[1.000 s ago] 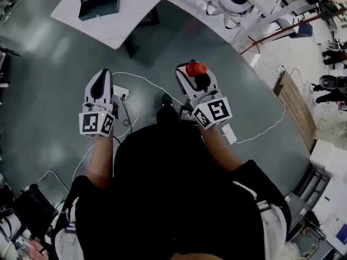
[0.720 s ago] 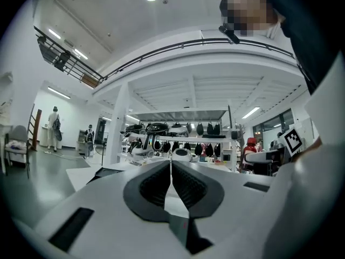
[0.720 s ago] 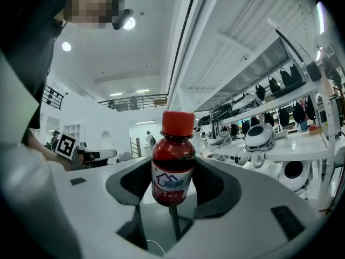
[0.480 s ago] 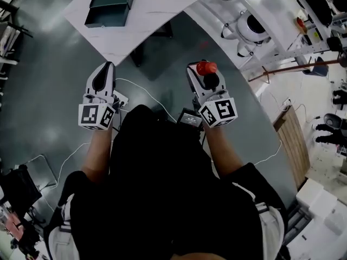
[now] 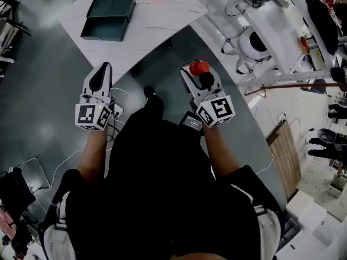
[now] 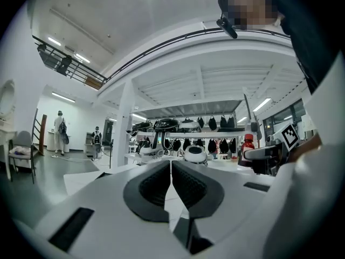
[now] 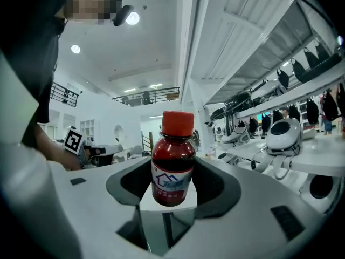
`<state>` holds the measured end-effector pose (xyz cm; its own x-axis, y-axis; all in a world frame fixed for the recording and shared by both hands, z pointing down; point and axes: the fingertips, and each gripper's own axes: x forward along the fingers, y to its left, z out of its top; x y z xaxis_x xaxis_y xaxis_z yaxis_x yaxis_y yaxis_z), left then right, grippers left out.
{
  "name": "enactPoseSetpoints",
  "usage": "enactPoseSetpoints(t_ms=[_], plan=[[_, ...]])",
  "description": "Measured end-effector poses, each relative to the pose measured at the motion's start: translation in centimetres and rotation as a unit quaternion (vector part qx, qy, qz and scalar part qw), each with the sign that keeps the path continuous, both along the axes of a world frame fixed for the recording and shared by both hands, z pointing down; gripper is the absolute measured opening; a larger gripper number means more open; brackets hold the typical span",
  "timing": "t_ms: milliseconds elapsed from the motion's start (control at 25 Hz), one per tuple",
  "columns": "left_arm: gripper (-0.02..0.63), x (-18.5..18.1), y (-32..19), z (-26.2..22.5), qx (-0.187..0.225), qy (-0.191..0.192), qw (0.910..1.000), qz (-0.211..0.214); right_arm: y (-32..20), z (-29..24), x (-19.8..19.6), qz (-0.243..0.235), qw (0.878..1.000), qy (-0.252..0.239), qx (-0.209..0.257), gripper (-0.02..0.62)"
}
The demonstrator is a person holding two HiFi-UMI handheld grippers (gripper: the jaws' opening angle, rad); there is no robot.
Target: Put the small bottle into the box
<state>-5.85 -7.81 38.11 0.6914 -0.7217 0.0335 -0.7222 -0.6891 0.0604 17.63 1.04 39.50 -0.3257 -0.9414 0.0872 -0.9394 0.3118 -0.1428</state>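
Small bottle [image 7: 173,155], one, sits pinched by right gripper [image 7: 172,172] fingers; left gripper [image 6: 171,178] fingers pressed together; one box [image 5: 108,18].

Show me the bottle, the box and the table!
bottle [image 7: 173,161]: right gripper view, on its dark red body.
box [image 5: 114,7]: head view, on its upper half.
table [image 5: 160,23]: head view, on the bare white top.

Your left gripper [image 5: 101,72] has its jaws together, empty. Your right gripper [image 5: 197,75] clamps the small bottle [image 7: 173,166] upright. Both forearms reach forward.
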Motion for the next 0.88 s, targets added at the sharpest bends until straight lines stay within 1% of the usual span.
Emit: enactPoseSetpoints(t_ms=[160, 280, 400, 520, 640, 720, 800, 880], plan=[[0.023, 0.8, -5.6, 1.1, -0.009, 0.005, 0.9998, -0.02, -6.3, 0.4, 0.5, -0.039, 0.999, 0.012, -0.016, 0.244], [0.023, 0.6, -10.3, 1.6, -0.015, 0.012, 0.9988, -0.045, -11.9, 0.4, -0.4, -0.085, 0.995, 0.039, -0.033, 0.244], [0.023, 0.0, -13.7, 2.4, -0.024, 0.02, 0.9965, -0.077, -16.8, 0.2, -2.1, -0.145, 0.986, 0.07, -0.042, 0.244], [0.023, -1.1, -15.9, 3.0, -0.025, 0.02, 0.9934, -0.11, -20.9, -0.1, -4.6, -0.205, 0.973, 0.095, -0.043, 0.242], [0.023, -2.7, -16.9, 3.7, -0.028, 0.021, 0.9888, -0.146, -24.0, 0.1, -7.6, -0.265, 0.953, 0.135, -0.052, 0.242], [0.023, -3.8, -16.8, 4.3, -0.033, 0.02, 0.9849, -0.169, -25.7, 0.9, -9.7, -0.306, 0.936, 0.163, -0.069, 0.242], [0.023, -4.9, -16.4, 5.3, -0.044, 0.018, 0.9795, -0.196, -27.0, 2.3, -12.2, -0.352, 0.913, 0.185, -0.093, 0.242], [0.023, -6.0, -15.9, 6.4, -0.057, 0.017, 0.9722, -0.226, -28.3, 4.0, -14.7, -0.401, 0.885, 0.205, -0.118, 0.242]])
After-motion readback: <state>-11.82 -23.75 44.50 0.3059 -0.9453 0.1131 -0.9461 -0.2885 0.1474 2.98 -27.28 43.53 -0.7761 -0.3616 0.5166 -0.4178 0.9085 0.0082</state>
